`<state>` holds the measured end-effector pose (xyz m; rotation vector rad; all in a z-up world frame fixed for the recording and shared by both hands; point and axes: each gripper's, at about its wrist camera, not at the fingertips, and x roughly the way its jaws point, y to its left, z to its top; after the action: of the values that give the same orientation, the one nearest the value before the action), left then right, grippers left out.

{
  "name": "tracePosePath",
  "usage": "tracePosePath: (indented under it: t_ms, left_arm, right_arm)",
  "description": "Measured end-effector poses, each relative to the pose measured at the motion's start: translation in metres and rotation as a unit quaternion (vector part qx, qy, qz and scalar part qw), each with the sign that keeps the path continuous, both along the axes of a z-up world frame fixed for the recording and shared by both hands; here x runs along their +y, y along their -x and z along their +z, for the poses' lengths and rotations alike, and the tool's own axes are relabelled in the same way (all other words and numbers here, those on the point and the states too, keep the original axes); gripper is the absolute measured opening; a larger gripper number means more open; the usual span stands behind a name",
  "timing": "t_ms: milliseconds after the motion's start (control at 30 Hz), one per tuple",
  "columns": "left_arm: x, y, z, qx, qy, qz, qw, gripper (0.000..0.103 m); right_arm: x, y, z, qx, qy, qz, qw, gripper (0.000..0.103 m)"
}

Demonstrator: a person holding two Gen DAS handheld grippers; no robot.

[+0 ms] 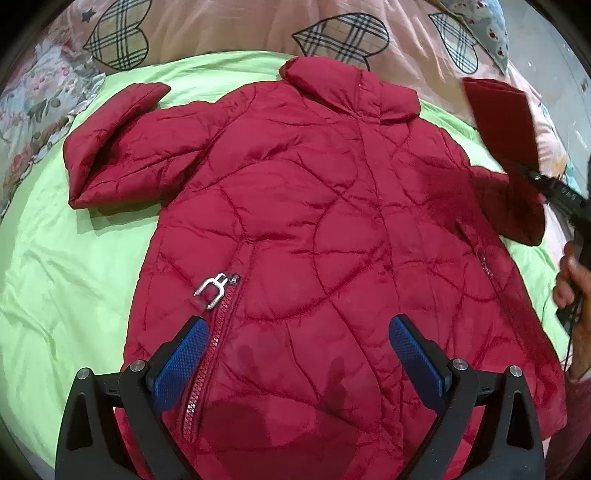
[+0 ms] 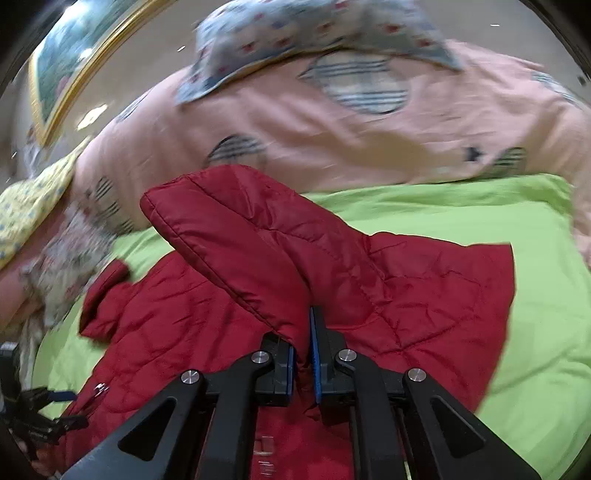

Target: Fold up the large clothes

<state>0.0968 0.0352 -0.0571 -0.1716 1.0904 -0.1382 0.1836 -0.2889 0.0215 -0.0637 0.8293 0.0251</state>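
Sleeve-folding is the step in hand: the red quilted jacket [image 1: 314,206] lies spread front-up on the green bed sheet [image 1: 74,277], collar toward the pink duvet [image 1: 240,33]. The right claw [image 2: 303,350] is clenched on the jacket's right sleeve [image 2: 236,236], lifted clear of the bed. The left claw [image 1: 295,365] hovers released above the hem, holding nothing. Next, I judge, the sleeve should be carried across the chest and laid flat before letting go.
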Motion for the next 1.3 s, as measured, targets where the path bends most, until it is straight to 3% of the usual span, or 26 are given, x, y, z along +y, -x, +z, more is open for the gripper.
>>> tracePosePath:
  t_ms: [233, 433, 733, 967, 1033, 1100, 1167, 1233, 1300]
  left_arm:
    - [0.015, -0.010, -0.006, 0.000, 0.030, 0.007, 0.9995, 0.099]
    - [0.029, -0.029, -0.011, 0.007, 0.073, 0.011, 0.9972, 0.099]
    - [0.053, -0.107, -0.012, 0.021, 0.197, 0.010, 0.9802, 0.099]
    - [0.062, -0.174, -0.053, 0.074, 0.270, 0.021, 0.9599, 0.098]
    - [0.061, -0.186, -0.062, 0.080, 0.282, 0.021, 0.9560, 0.085]
    - [0.058, -0.197, -0.071, 0.089, 0.294, 0.014, 0.9516, 0.051]
    - [0.052, -0.208, -0.074, 0.087, 0.298, 0.002, 0.9505, 0.031]
    - [0.047, -0.216, -0.074, 0.078, 0.281, -0.002, 0.9565, 0.021]
    - [0.047, -0.217, -0.070, 0.068, 0.271, -0.008, 0.9601, 0.014]
  right_arm:
    - [0.049, -0.019, -0.058, 0.067, 0.007, 0.054, 0.996, 0.007]
    - [0.076, -0.022, -0.086, 0.086, 0.014, 0.085, 0.993, 0.007]
    - [0.120, -0.025, -0.108, 0.081, 0.050, 0.137, 0.986, 0.007]
    - [0.141, -0.021, -0.120, 0.079, 0.068, 0.170, 0.980, 0.008]
    - [0.140, -0.023, -0.121, 0.079, 0.062, 0.167, 0.981, 0.009]
    - [0.140, -0.025, -0.123, 0.082, 0.055, 0.165, 0.981, 0.012]
    - [0.141, -0.025, -0.125, 0.087, 0.054, 0.165, 0.981, 0.013]
    - [0.141, -0.025, -0.126, 0.089, 0.053, 0.166, 0.981, 0.015]
    - [0.139, -0.024, -0.124, 0.099, 0.041, 0.165, 0.980, 0.026]
